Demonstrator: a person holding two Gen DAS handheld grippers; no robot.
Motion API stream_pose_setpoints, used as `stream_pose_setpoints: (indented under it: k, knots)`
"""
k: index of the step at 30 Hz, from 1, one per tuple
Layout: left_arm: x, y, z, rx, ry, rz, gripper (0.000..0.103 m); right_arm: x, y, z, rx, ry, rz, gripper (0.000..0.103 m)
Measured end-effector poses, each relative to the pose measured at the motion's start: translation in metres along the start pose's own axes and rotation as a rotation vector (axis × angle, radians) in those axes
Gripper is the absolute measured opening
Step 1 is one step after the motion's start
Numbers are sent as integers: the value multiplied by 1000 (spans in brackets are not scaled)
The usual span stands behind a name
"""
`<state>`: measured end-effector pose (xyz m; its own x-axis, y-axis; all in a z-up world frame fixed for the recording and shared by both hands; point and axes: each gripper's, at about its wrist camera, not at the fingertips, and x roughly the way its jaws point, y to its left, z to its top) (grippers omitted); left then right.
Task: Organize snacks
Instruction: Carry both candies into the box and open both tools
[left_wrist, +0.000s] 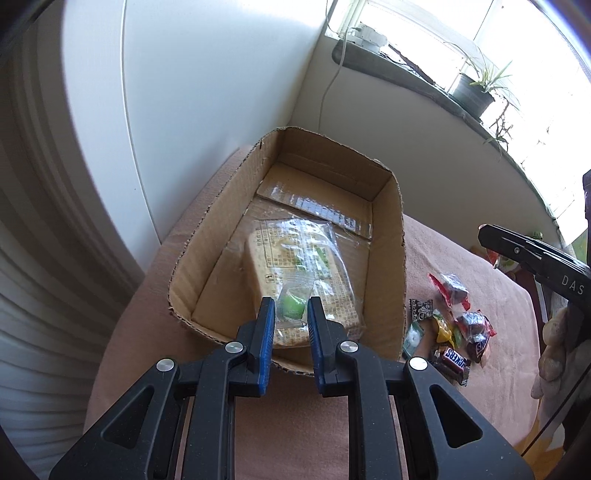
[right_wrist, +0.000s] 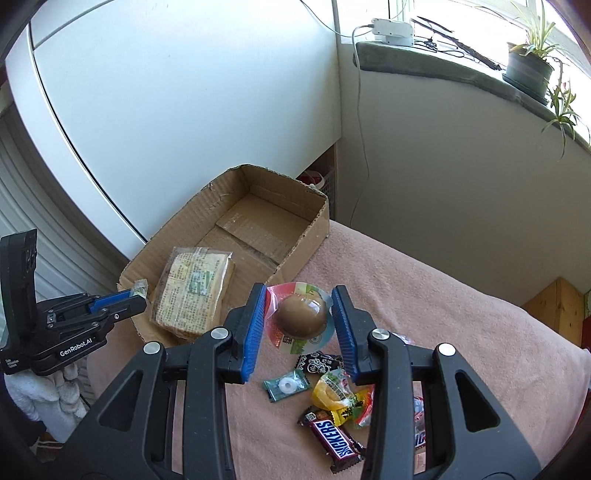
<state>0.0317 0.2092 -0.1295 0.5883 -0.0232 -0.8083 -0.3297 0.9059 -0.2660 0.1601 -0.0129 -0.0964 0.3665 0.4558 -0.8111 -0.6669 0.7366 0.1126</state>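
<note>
An open cardboard box (left_wrist: 386, 236) stands on a pink cloth and holds a wrapped pack of crackers (left_wrist: 295, 266). My left gripper (left_wrist: 291, 308) is shut on a small clear-wrapped green candy (left_wrist: 291, 306), held over the box above the crackers. In the right wrist view my right gripper (right_wrist: 299, 314) is shut on a packaged brown egg (right_wrist: 302, 320), held above the cloth just right of the box (right_wrist: 295, 254). The left gripper (right_wrist: 125, 299) shows there over the box's near corner. The crackers (right_wrist: 192, 288) lie inside.
Loose snacks lie on the pink cloth (right_wrist: 424, 295): a Snickers bar (right_wrist: 334, 441), a yellow candy (right_wrist: 332, 395), a green mint packet (right_wrist: 286, 384), a black-and-white packet (right_wrist: 319, 363). A white wall, a window sill with a potted plant (right_wrist: 528, 70), and a wooden crate (right_wrist: 557, 306) surround the cloth.
</note>
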Motion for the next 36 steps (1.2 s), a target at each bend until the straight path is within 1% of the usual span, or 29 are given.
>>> stream_pose_setpoints:
  k: [5,12,19,26,28,30,31,32,33,34,36]
  knots:
    - [1,11,7,-17,-8,16,16,19,22,12,-33,17,26,38]
    - [6,16,15,-10,-12,32,16,50,45,24,-74,55,42,38]
    - [12,20,21,-21,-7,30,16,74,52,28,-81,96,52,38]
    - [13,22,23,-26,0,26,17,81,56,31,-87,111,74,39]
    - [13,22,24,-28,0,30,17,80,58,31,-92,109,78,45]
    - [12,21,24,-26,0,29,18,80,61,32,-101,103,78,61]
    - [12,21,24,-24,-1,30,20,79,63,33,-106,99,77,65]
    - [12,20,24,-21,0,32,28,78,64,33,-110,92,72,69]
    - [12,20,24,-19,0,38,34,77,65,33,-113,88,69,72]
    - [12,19,24,-19,-2,44,43,75,65,33,-113,85,68,73]
    - [10,19,24,-17,-7,42,44,73,65,34,-109,81,66,75]
